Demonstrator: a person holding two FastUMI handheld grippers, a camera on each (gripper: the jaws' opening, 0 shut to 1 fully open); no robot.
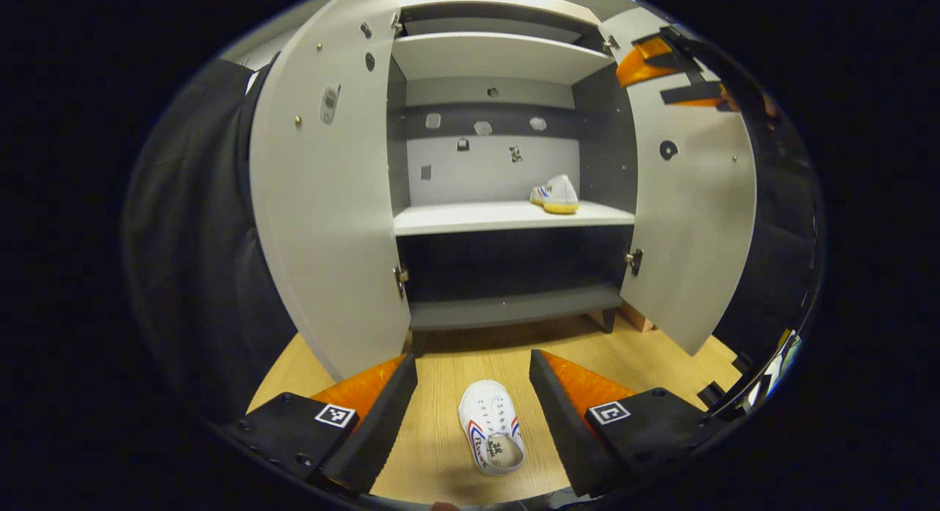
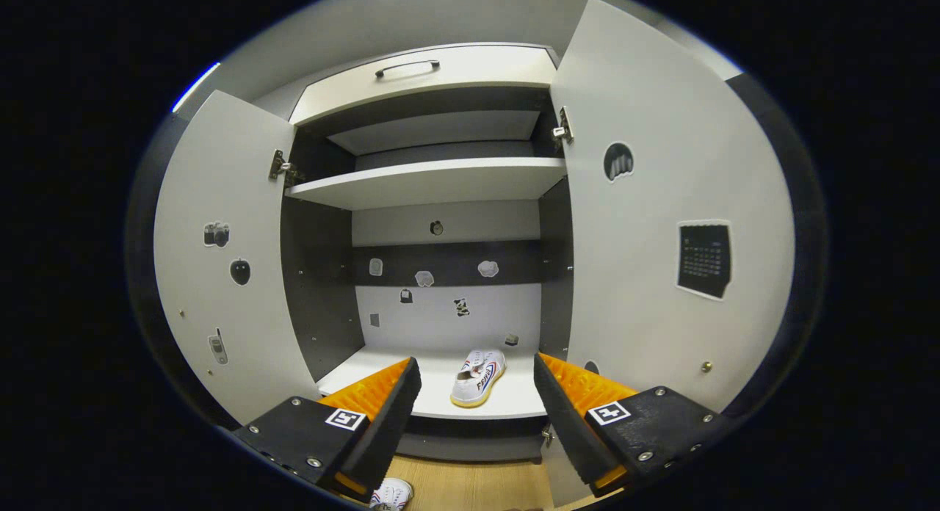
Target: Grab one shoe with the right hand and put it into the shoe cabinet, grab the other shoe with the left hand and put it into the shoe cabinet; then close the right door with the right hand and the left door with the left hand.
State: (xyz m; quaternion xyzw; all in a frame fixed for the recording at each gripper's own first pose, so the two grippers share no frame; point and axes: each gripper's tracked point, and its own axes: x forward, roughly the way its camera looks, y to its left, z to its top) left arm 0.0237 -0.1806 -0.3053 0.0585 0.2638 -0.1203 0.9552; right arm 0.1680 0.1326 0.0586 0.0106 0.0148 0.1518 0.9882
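One white shoe with red and blue stripes point(image 1: 490, 434) lies on the wooden floor in front of the shoe cabinet. My left gripper point(image 1: 474, 358) hovers over it, open, a finger on each side and apart from it. The other white shoe point(image 2: 479, 377) stands on the cabinet's middle shelf point(image 2: 440, 404), toward the right. My right gripper point(image 2: 476, 363) is open in front of that shelf, holding nothing. In the left gripper view the right gripper point(image 1: 664, 74) appears high up by the right door. The floor shoe point(image 2: 393, 494) peeks in at the bottom of the right gripper view.
Both cabinet doors stand wide open: the left door point(image 1: 323, 203) and the right door point(image 1: 690, 217). An upper shelf point(image 1: 492, 56) and a dark bottom shelf point(image 1: 514, 305) hold nothing. A drawer with a dark handle point(image 2: 407, 68) tops the cabinet.
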